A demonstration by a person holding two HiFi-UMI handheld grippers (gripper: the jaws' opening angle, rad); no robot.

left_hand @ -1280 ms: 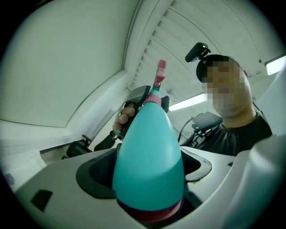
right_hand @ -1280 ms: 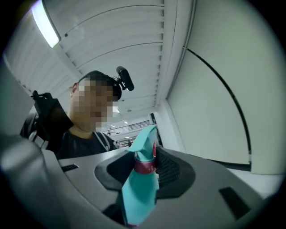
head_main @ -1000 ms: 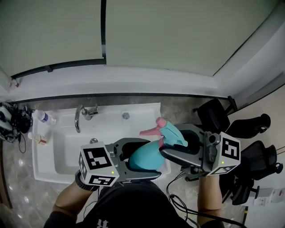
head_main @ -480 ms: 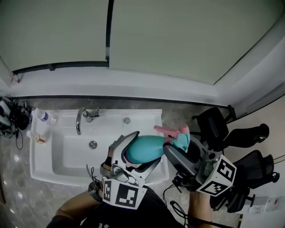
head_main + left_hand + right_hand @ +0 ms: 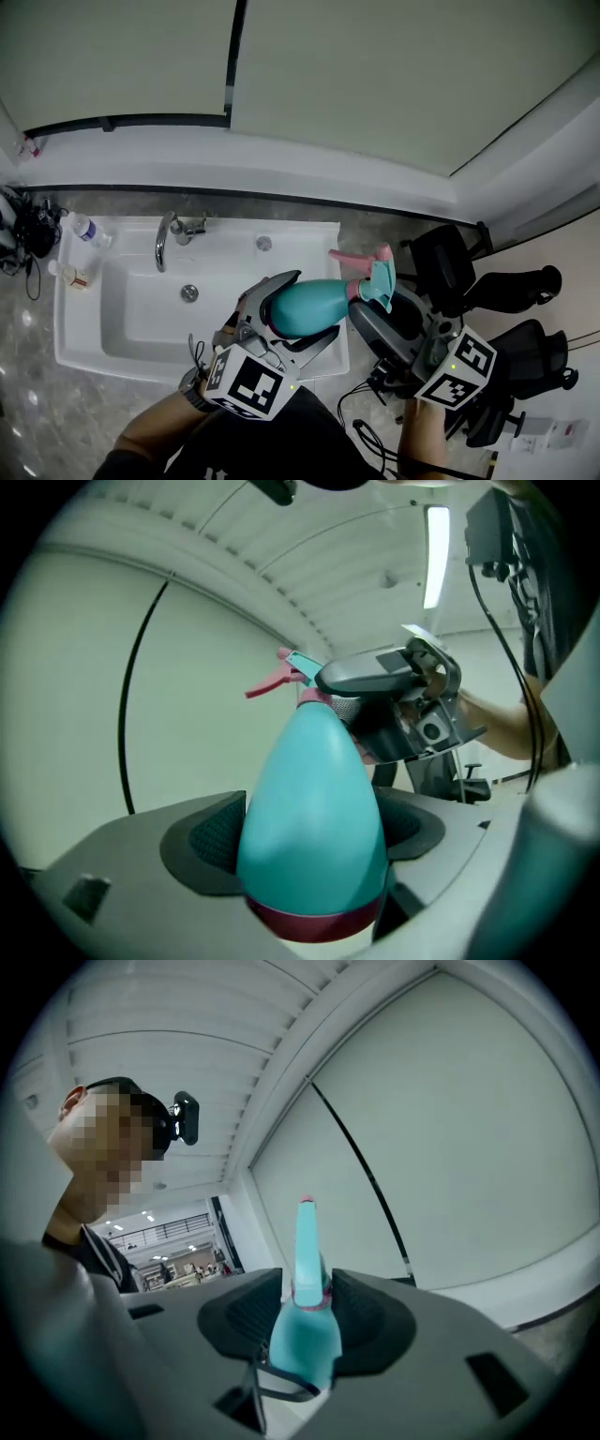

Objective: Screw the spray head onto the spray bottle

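Note:
A teal spray bottle (image 5: 305,307) with a dark pink base band lies nearly level above the sink's front right corner. My left gripper (image 5: 298,314) is shut on its body; in the left gripper view the bottle (image 5: 314,817) fills the gap between the pads. The teal spray head (image 5: 373,277) with its pink trigger sits at the bottle's neck. My right gripper (image 5: 370,309) is shut on it, and in the right gripper view the spray head (image 5: 305,1321) stands upright between the pads. From the left gripper view the right gripper (image 5: 394,700) shows beyond the neck.
A white sink (image 5: 84,352) with a chrome faucet (image 5: 164,239) lies below the bottle. Two small bottles (image 5: 82,228) stand on the counter at its left. Black office chairs (image 5: 450,267) and cables are at the right. A pale wall is behind.
The left gripper has rolled, so its marker cube swung from the bottle's left to below it. Both grippers sank a little, and the bottle now lies more level.

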